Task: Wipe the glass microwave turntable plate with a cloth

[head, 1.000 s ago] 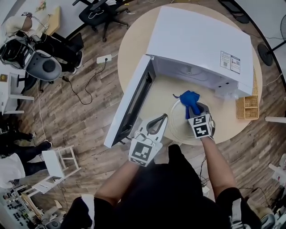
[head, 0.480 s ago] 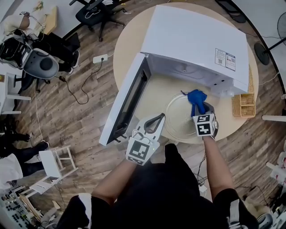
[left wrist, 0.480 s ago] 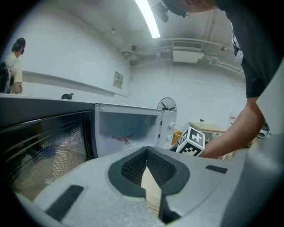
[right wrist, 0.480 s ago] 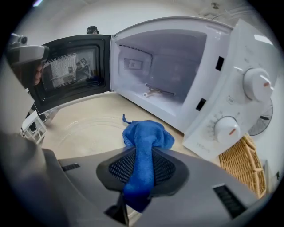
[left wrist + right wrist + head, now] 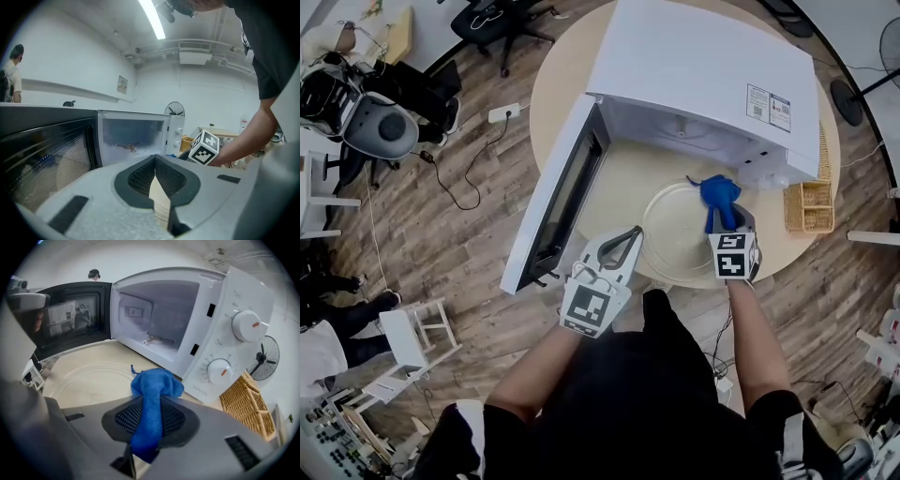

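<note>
Blue cloth point(image 5: 719, 197) bunches from the right gripper point(image 5: 721, 217) in the head view, its loose end over the far right rim of the glass turntable plate point(image 5: 675, 248). The plate lies flat on the round tabletop point(image 5: 567, 89) just before the open white microwave point(image 5: 703, 75), whose door point(image 5: 558, 202) swings out leftward. The left gripper point(image 5: 626, 242) hovers just beside the plate's near left edge. A wicker basket point(image 5: 806, 206) stands right of the oven

Left gripper view: the left gripper point(image 5: 154, 160) has its jaws pressed together at the tips, nothing between them; the microwave point(image 5: 136, 133) cavity lies beyond

Right gripper view: the right gripper point(image 5: 151, 405) has its jaws pinching the cloth point(image 5: 157, 383), which hangs forward at the plate's point(image 5: 84, 378) edge, with the microwave point(image 5: 234, 329) control knobs to the right
</note>
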`<action>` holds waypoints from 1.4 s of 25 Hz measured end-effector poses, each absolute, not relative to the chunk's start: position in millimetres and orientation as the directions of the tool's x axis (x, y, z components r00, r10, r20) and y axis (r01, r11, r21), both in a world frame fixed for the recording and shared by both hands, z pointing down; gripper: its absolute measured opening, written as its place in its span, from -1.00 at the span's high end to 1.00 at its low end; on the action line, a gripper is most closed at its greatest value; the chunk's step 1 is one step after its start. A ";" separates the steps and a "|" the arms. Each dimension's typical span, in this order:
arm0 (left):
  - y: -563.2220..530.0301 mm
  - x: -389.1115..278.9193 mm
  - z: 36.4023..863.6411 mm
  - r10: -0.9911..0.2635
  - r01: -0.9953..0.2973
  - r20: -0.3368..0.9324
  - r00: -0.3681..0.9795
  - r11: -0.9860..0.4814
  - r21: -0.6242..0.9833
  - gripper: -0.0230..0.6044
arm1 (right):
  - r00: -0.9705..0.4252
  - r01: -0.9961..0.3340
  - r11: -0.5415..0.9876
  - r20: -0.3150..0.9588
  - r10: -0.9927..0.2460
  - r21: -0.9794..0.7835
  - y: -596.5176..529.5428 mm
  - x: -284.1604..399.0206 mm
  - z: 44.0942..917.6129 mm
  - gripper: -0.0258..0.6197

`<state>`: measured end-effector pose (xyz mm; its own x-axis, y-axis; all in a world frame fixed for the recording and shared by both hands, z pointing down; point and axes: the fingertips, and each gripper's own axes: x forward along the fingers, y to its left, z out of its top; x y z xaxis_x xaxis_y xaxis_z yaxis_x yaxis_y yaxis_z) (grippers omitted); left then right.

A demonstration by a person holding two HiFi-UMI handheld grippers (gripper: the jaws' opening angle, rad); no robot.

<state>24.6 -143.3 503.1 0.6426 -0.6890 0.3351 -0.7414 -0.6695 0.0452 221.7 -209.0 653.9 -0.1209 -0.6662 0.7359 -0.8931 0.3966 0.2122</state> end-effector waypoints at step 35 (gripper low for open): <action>-132.6 -16.6 521.9 -0.723 -0.783 0.357 0.592 -0.620 0.042 0.91 | -0.361 -0.762 0.639 0.753 -0.550 0.101 -161.3 56.7 664.2 0.66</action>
